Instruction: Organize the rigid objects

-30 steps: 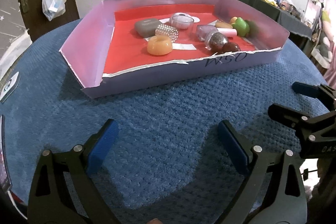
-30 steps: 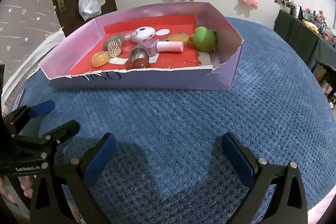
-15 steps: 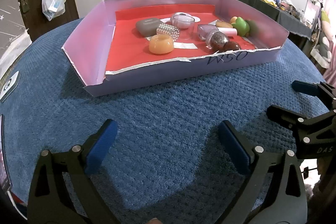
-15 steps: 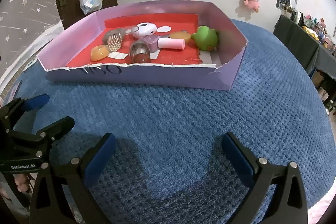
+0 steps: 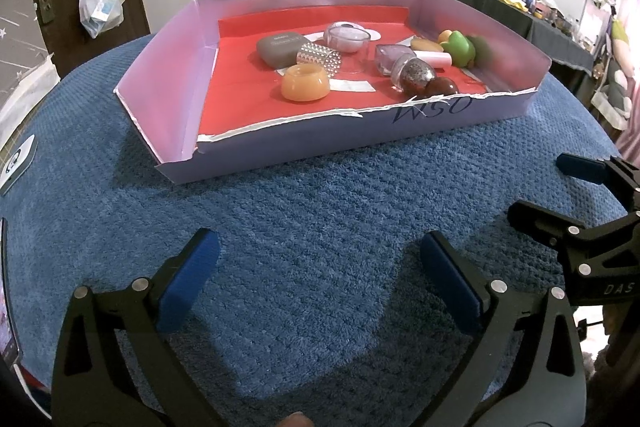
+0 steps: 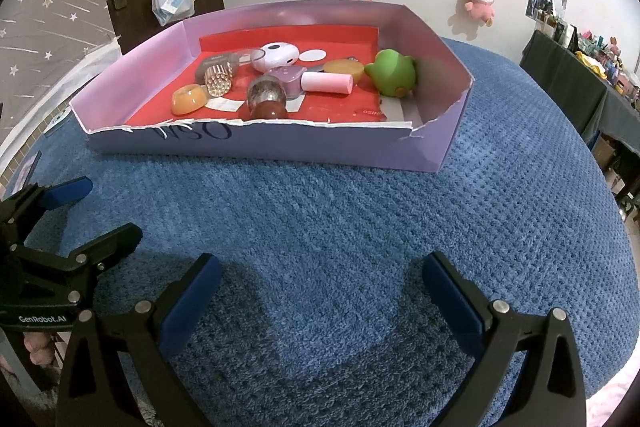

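Rigid objects lie bunched toward the middle and right of a shallow lilac box point(image 5: 168, 67) with a red floor, which sits on the far part of a blue towel-covered table point(image 5: 320, 227): an orange ring-shaped pot point(image 5: 305, 83), a grey case point(image 5: 280, 49), a studded silver cylinder point(image 5: 320, 58), a clear round jar point(image 5: 347, 37), a pink tube point(image 6: 327, 82) and a green toy point(image 6: 391, 73) against the right wall. Both tools hover over bare cloth on the near side, well apart from the box. The left gripper point(image 5: 318, 267) is opening, its jaws wide with nothing between them; the right gripper point(image 6: 320, 285) is also spread and empty. Trouble from here would most likely come from the crowding. In the left wrist view a glittery jar point(image 5: 412, 75) appears to touch a dark red ball point(image 5: 440, 87) and sits just beside a lilac bottle point(image 5: 390, 55), so a wide finger reaching for one could nudge the ball into a roll or tip its neighbour. The near wall is torn and low, and a finger dragged across it could shift the whole light box on the cloth. The clear jar looks smooth and might slip from the pads.
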### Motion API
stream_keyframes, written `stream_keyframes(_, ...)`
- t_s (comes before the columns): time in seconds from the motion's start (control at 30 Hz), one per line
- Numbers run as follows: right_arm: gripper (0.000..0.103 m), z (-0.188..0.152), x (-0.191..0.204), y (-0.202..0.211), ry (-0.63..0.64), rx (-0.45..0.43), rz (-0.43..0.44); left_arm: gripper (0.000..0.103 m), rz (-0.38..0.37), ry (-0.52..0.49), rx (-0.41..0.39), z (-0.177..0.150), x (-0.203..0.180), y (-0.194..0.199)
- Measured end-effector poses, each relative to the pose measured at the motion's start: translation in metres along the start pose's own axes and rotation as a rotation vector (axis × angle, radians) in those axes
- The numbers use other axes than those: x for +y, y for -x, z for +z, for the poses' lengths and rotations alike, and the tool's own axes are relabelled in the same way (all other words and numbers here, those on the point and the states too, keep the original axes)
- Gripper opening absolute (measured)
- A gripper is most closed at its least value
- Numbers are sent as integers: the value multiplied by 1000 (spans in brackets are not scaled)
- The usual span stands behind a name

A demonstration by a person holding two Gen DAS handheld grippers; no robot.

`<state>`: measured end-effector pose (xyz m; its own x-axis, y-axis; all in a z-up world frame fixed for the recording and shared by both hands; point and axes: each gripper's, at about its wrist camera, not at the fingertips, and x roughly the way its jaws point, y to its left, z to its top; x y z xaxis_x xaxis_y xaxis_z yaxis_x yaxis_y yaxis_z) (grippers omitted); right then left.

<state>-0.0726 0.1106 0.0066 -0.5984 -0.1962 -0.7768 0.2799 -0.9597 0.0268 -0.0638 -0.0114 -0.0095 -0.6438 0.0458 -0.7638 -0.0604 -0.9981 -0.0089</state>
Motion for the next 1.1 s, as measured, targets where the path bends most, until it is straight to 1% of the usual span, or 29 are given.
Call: stream_keyframes(1.1, 103, 0, 0, 0, 1, 0, -1, 103, -1, 0, -9, -1, 0, 1)
